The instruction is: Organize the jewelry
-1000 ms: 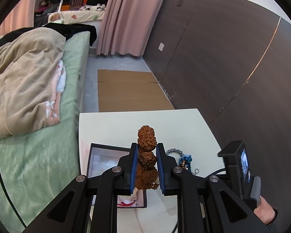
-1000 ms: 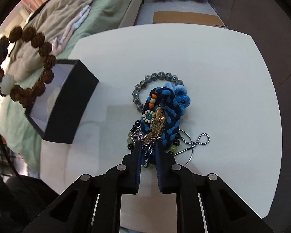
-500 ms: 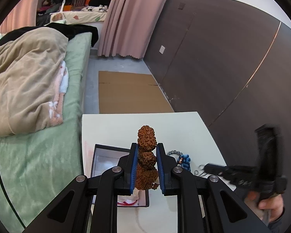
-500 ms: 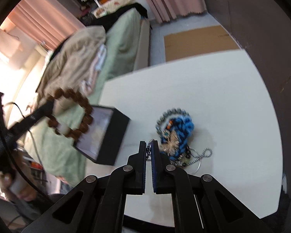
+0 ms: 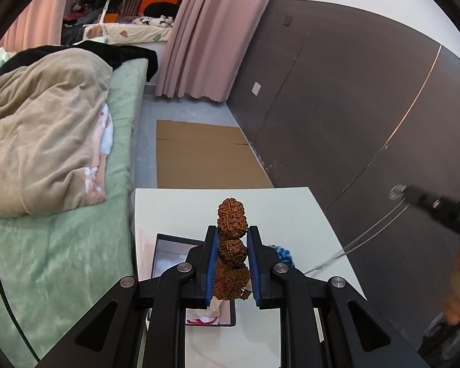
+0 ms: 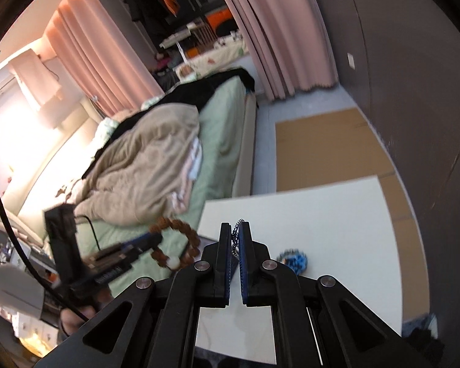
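A string of large brown knobbly beads, the bead bracelet (image 5: 231, 245), is held clamped between the blue pads of the left gripper (image 5: 231, 256), raised above an open black box (image 5: 168, 254) that sits near the left edge of the white desk (image 5: 279, 211). In the right wrist view the same bracelet (image 6: 176, 242) is seen as a full ring with one pale bead, hanging from the left gripper (image 6: 147, 240) above the desk's left edge. The right gripper (image 6: 235, 247) is lifted well above the desk, its jaws nearly closed on a thin silver chain (image 6: 236, 239); from the left wrist view that chain (image 5: 365, 236) is seen stretched taut from the blurred right gripper (image 5: 435, 207) down toward the desk's right side. A small heap of blue woven cord and grey beads, the jewelry pile (image 6: 293, 259), is left lying on the desk toward its right edge. Beyond the desk, a green bed (image 5: 55, 245) with a tan blanket (image 5: 46, 141) and a flattened cardboard sheet (image 5: 205, 156) on the floor are visible.
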Action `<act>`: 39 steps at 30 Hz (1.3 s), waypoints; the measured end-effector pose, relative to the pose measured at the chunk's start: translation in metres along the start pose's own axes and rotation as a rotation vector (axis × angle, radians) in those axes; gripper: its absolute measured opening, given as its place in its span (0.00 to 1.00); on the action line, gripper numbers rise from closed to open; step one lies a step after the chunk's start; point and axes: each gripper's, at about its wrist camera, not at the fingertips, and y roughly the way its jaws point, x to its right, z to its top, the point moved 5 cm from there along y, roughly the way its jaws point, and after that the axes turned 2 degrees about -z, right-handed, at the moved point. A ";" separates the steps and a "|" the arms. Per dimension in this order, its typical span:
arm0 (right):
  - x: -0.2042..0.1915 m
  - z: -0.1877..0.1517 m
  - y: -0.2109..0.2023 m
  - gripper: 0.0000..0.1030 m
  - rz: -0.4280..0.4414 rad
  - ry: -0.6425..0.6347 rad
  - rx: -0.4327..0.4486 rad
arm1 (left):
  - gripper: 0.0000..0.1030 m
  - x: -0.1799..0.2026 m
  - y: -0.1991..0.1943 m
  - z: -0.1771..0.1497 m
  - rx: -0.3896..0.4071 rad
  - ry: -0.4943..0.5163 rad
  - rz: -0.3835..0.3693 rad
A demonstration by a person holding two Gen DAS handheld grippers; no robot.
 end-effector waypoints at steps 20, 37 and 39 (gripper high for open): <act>-0.079 0.078 -0.078 0.02 -0.005 -0.114 0.197 | 0.19 -0.029 -0.033 0.002 0.056 -0.048 0.022; -0.065 0.032 0.023 0.46 -0.096 -0.136 -0.074 | 0.19 -0.050 -0.044 0.001 0.074 -0.078 0.028; -0.047 0.010 0.050 0.46 -0.110 -0.122 -0.147 | 0.19 -0.052 -0.045 0.001 0.074 -0.078 0.031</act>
